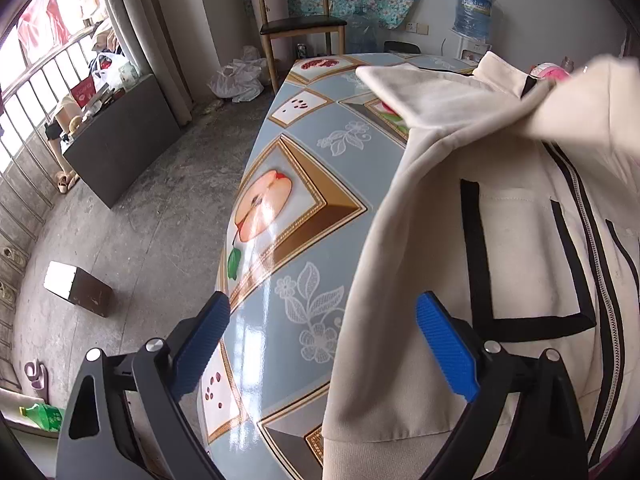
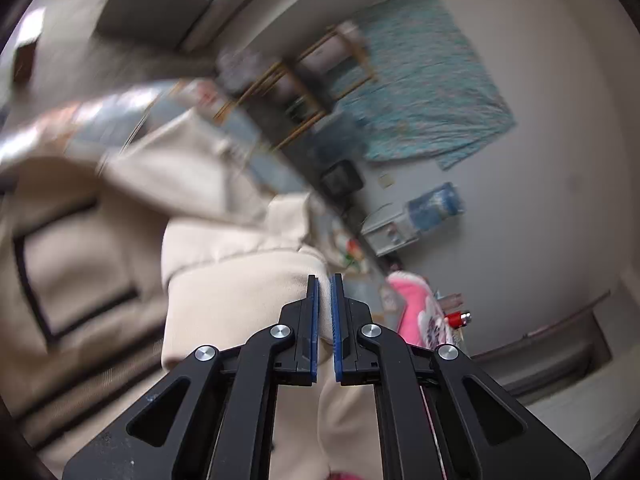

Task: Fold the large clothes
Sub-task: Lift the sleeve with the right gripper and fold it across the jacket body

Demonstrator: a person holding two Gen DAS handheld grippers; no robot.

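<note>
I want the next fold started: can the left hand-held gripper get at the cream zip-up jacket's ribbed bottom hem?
Probably yes. The left hand-held gripper is wide open, empty, and the cream zip-up jacket's ribbed hem lies uncovered just below its right finger.

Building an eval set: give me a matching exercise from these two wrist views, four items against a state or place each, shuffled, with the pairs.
Column one:
1. left gripper
2. right gripper
3. cream jacket
4. wooden chair

Column two:
A. stands on the floor past the far end of the table
B. jaws wide apart, nothing between them
C. spread on the table, black trim and a zipper down the front
D. jaws closed on a fold of cream cloth

Pairs: 1-B, 2-D, 3-C, 4-A
</note>
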